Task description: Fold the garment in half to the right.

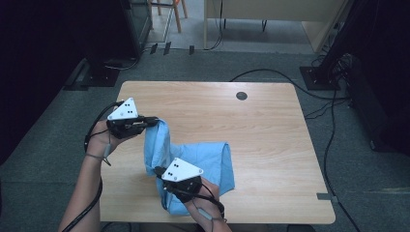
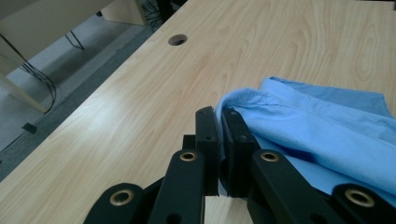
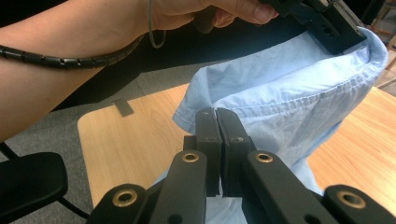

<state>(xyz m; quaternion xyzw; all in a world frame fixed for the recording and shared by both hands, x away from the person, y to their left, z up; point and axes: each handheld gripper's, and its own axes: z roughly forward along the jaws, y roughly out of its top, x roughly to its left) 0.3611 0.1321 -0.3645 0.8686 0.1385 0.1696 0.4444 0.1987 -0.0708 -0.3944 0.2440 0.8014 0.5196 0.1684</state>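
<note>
Worktop (image 1: 270, 140): light wood, rounded corners, w/ a round cable hole (image 1: 241, 95) near the far edge, right of centre. Far half and whole right side are bare wood, so plenty of open room there; the near-left quarter is where everything sits.

Blue shirt (image 1: 212, 159): light blue cloth, bunched, lying from the middle toward the near edge, left of centre. One stitched edge is lifted off the wood toward the left edge (the rest sags back down to the surface); its lowest part reaches close to the near edge.

Left gripper (image 1: 151, 121): held above the worktop near the left edge, jaws closed tight on the shirt's raised hem, cloth pinched between the pads, as the left gripper view shows (image 2: 219, 123).

Right gripper (image 1: 158, 170): low, near the near edge, jaws likewise pressed together on a seamed edge of the shirt (image 3: 215, 122), approx. no gap btw. them.
</note>
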